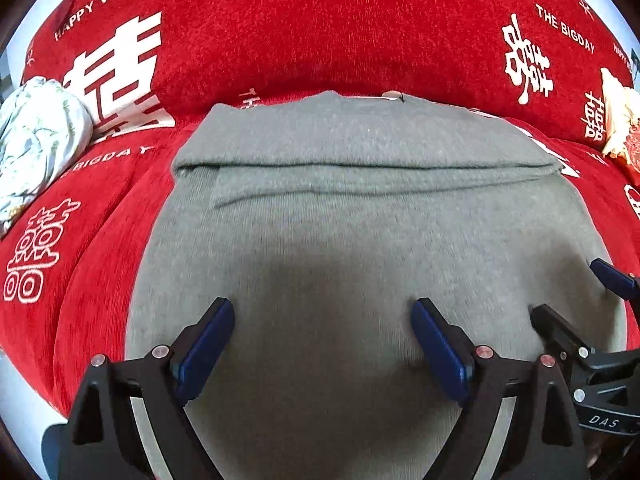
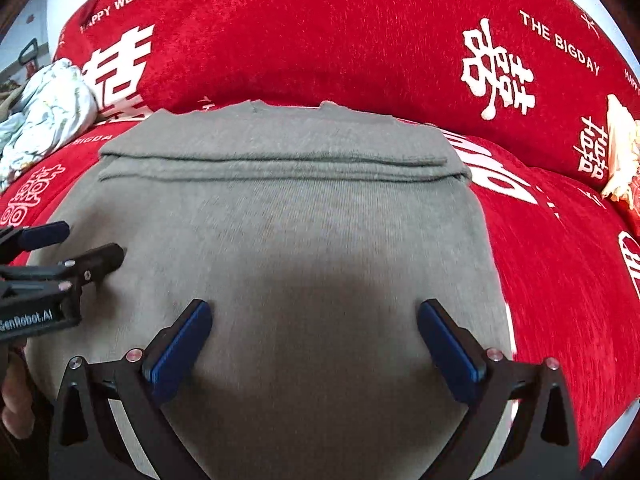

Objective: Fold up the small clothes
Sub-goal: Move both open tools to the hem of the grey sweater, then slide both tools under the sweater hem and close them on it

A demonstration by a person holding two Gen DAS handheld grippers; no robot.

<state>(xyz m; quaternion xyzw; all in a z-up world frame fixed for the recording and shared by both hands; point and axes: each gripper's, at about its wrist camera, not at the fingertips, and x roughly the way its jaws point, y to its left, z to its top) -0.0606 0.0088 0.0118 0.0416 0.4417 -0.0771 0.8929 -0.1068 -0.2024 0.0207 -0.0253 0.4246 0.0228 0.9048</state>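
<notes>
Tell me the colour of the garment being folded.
Plain grey knit garment, no pattern; clearest in the right wrist view.

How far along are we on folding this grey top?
Done: the grey top lies flat on the red cover, with layered fold edges across its far part. In hand: nothing; the left gripper and right gripper are open above the near part. Left: probably grip the near edge and fold it toward the far end. A floral cloth sits unfolded at left.
</notes>
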